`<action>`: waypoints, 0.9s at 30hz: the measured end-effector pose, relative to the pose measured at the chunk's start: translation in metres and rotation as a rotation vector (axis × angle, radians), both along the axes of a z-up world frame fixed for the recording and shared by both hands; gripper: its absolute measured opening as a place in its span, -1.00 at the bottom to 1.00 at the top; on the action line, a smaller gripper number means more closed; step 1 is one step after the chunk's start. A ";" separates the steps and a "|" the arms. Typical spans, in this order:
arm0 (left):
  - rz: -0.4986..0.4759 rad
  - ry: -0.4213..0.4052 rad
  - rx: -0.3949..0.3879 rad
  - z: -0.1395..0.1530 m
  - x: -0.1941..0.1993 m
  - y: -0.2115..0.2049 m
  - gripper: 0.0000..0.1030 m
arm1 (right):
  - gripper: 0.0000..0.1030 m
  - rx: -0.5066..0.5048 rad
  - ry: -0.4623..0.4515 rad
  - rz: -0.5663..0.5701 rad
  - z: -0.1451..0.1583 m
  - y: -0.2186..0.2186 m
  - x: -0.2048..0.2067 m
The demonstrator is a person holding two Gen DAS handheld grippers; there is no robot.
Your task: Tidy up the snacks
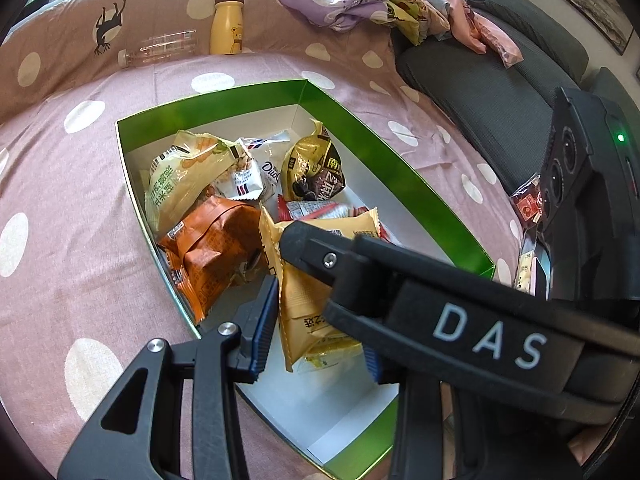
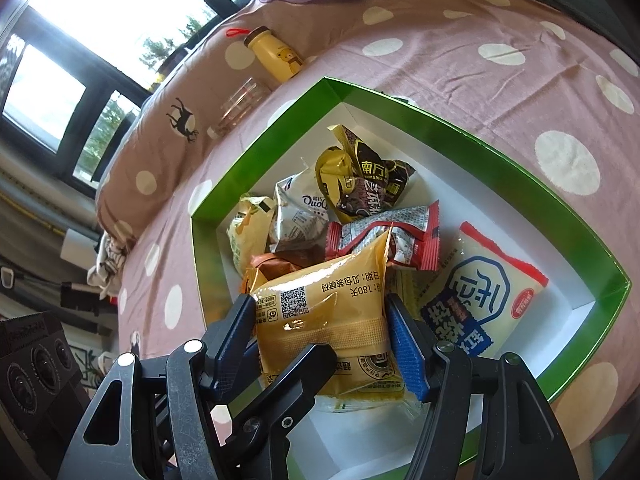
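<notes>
The green-walled box sat on the polka-dot bed, and most of the snacks already lay inside it: a dark sesame-paste packet, a white Duo pastry packet, a red-edged silver wrapper, an orange packet, a pale green-printed bag and a white and blue packet.

The right tool was over the box's near end, its two fingers clamped on the sides of a yellow pastry packet, which hung just above the box floor. The left tool was at the same packet; its blue pads stood either side of it, but whether they gripped could not be told, since the right tool crossed in front.

Judging by this, the sorting was well along. The yellow packet remained to be set down, and a small red packet at the bed's edge looked left outside the box. A yellow bear bottle and an empty clear bottle lay well apart from it.
</notes>
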State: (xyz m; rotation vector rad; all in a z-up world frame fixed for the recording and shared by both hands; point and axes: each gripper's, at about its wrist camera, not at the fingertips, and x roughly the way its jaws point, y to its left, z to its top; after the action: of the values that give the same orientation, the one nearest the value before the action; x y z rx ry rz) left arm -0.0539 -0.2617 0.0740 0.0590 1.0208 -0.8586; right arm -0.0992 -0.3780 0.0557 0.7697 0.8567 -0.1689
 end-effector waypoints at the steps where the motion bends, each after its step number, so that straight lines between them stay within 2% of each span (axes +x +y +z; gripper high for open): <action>1: 0.001 0.004 0.000 0.000 0.000 0.000 -0.29 | 0.32 -0.001 0.001 0.000 0.000 0.000 0.000; 7: 0.007 0.000 0.001 -0.001 -0.001 0.001 -0.29 | 0.32 -0.001 0.000 -0.003 -0.001 -0.001 0.001; 11: 0.016 -0.010 0.004 0.000 -0.001 0.003 -0.21 | 0.32 -0.005 -0.006 -0.011 -0.001 -0.002 -0.001; 13: 0.017 -0.011 0.004 0.001 -0.002 0.004 -0.12 | 0.32 -0.022 -0.005 -0.022 0.002 -0.002 -0.003; 15: 0.018 -0.017 0.004 0.003 -0.003 0.005 0.08 | 0.32 -0.049 -0.009 -0.044 0.006 -0.002 -0.007; 24: 0.054 -0.081 -0.003 0.023 -0.010 0.023 0.65 | 0.31 -0.097 -0.039 -0.079 0.020 -0.001 -0.018; 27: 0.074 -0.113 -0.006 0.031 -0.015 0.029 0.71 | 0.33 -0.113 -0.062 -0.078 0.028 0.003 -0.022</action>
State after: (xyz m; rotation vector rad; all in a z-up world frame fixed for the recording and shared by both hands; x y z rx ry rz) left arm -0.0685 -0.2328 0.1050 0.0638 0.9088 -0.7821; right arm -0.1211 -0.3755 0.0833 0.6988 0.7520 -0.2590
